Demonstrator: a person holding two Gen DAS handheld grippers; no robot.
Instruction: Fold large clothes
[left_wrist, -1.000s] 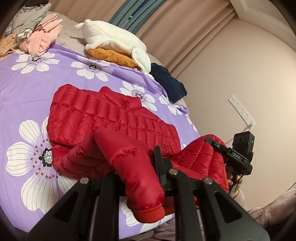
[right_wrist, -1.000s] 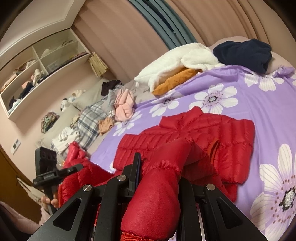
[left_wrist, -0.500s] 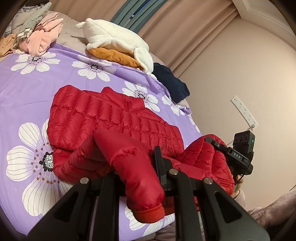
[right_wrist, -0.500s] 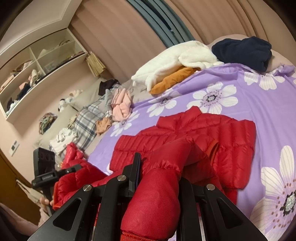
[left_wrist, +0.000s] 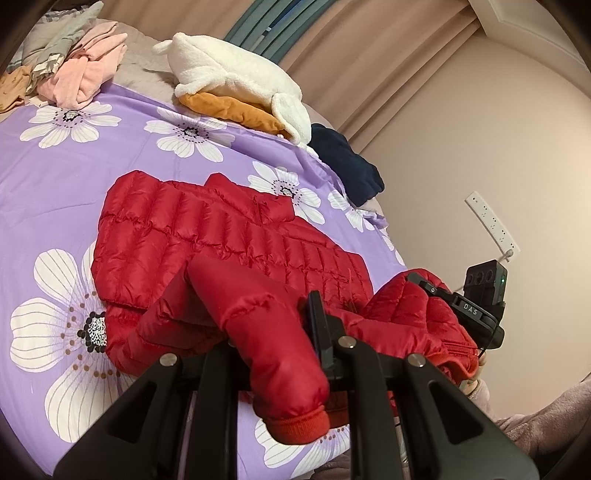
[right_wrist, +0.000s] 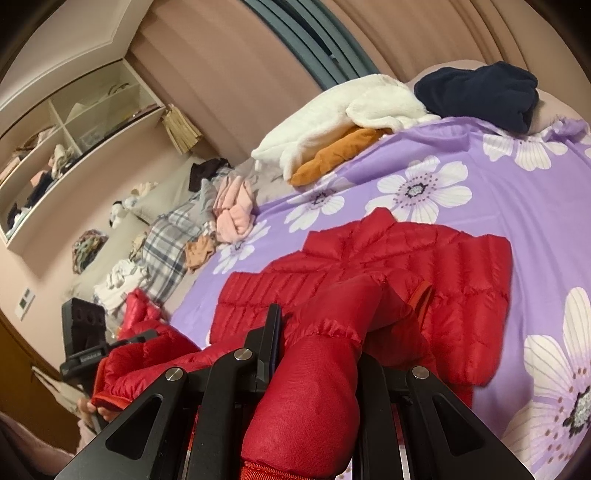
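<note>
gripping a sleeve apiece, both claws are loaded right now. the left claw (left_wrist: 280, 332) is pinching the left-hand sleeve (left_wrist: 258, 332) of the red puffer jacket (left_wrist: 207, 229), with the ribbed cuff (left_wrist: 299, 424) hanging past the fingers toward the camera. the right claw (right_wrist: 317, 350) is pinching the other sleeve (right_wrist: 317, 387) the same way, cuff nearest the lens. each claw also shows up in the other's view, off to the side with red fabric bunched at it.

where's the jacket? flat on the purple flowered bed cover (left_wrist: 55, 177), collar (left_wrist: 255, 199) at the far end, hem toward the person. so its long axis runs straight away from both claws, and the body lies ahead of them and between them. each sleeve climbs from its shoulder up into its claw, lifted clear of the quilted body.

that's what the coming move looks to turn on: each sleeve has to travel forward and inward, across the chest. neither hand looks nearer than the other; it's a mirrored hold, one sleeve per side. puffy fill like this will likely spring back, so laying the sleeves down flat matters.

beyond the jacket, a white fleece (left_wrist: 229, 70) sits on an orange garment (left_wrist: 229, 110), with a navy garment (left_wrist: 347, 166) beside them, well apart from the work.
</note>
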